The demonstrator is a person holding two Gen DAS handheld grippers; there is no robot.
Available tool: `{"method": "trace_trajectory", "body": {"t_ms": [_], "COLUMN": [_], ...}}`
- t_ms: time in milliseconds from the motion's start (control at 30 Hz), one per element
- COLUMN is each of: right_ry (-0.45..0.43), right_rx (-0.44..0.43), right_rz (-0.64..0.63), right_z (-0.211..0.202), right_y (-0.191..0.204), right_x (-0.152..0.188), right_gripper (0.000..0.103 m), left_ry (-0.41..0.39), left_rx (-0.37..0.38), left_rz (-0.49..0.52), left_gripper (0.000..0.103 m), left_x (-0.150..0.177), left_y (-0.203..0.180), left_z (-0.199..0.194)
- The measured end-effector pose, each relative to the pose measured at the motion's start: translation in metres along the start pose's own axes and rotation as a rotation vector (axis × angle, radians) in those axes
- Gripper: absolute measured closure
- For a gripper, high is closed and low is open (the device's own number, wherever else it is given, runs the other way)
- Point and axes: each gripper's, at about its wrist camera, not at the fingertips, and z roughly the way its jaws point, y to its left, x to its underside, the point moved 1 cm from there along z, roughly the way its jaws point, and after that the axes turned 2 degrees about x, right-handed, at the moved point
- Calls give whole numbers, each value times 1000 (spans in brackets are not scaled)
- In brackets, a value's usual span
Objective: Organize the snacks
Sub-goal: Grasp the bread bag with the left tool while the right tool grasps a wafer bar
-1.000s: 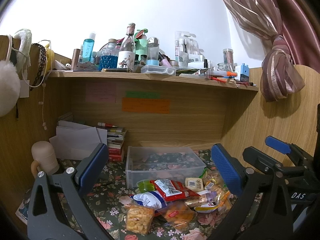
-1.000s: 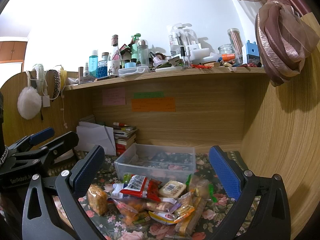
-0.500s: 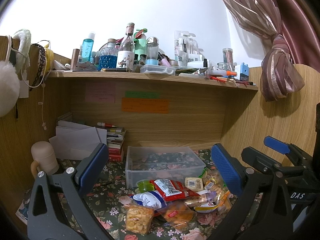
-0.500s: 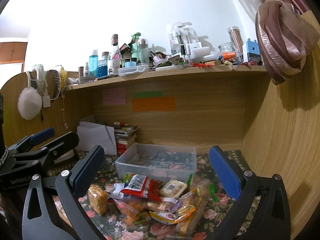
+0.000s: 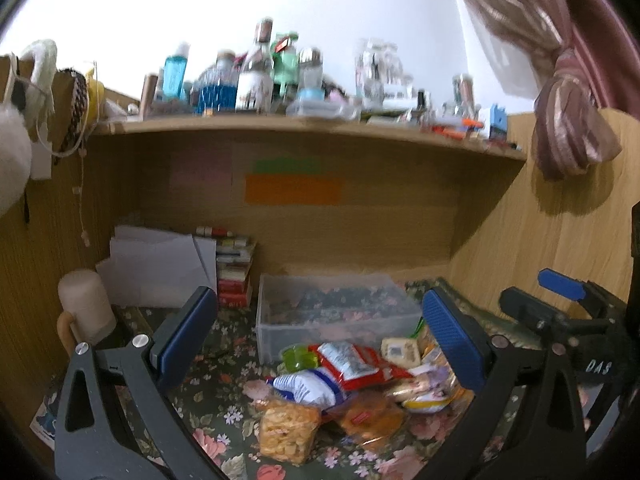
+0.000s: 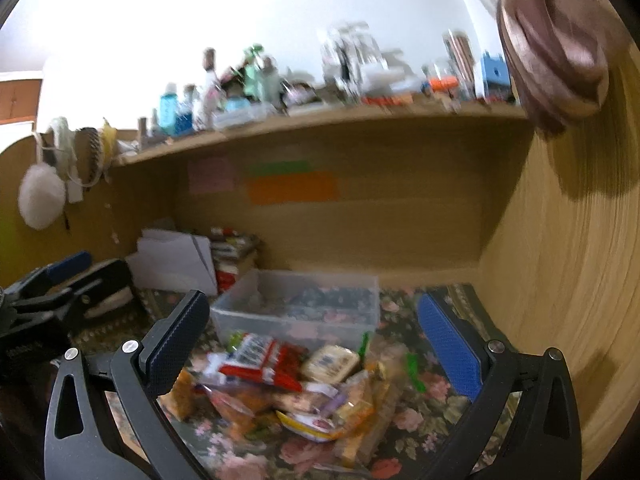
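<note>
Both jaws stand wide and empty: the left hand-held gripper (image 5: 316, 338) and the right hand-held gripper (image 6: 312, 338) hover over the snack pile (image 5: 352, 384) on the floral tabletop (image 5: 224, 420), just in front of the clear plastic bin (image 5: 336, 308). The packets look light, crinkly and slippery; the puffed-rice pack (image 5: 288, 432) seems crushable, so pinch a sealed edge. Compared with half a second ago, both views blur and the right one has tilted, suggesting motion begins.

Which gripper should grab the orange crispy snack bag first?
Probably the left gripper. The clear-wrapped orange crispy snack bag lies at the pile's left front, right under its open jaws. From the right gripper it sits off to the side.
</note>
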Motion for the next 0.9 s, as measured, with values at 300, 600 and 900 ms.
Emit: {"method": "trace_trajectory", "body": {"t_ms": [300, 600, 900], "right_ry": [216, 392, 463], "right_rx": [59, 56, 30], "right_rz": [56, 93, 69], "right_z": [40, 57, 61], "right_y": [-41, -58, -50], "right_x": [40, 84, 105], "right_gripper": [7, 26, 30], "left_ry": [209, 370, 445], "left_rx": [-29, -20, 5], "left_rz": [-24, -53, -74], "left_gripper": [0, 14, 21], "left_x": [48, 99, 124], "left_y": [30, 47, 54], "left_z": [46, 70, 87]}}
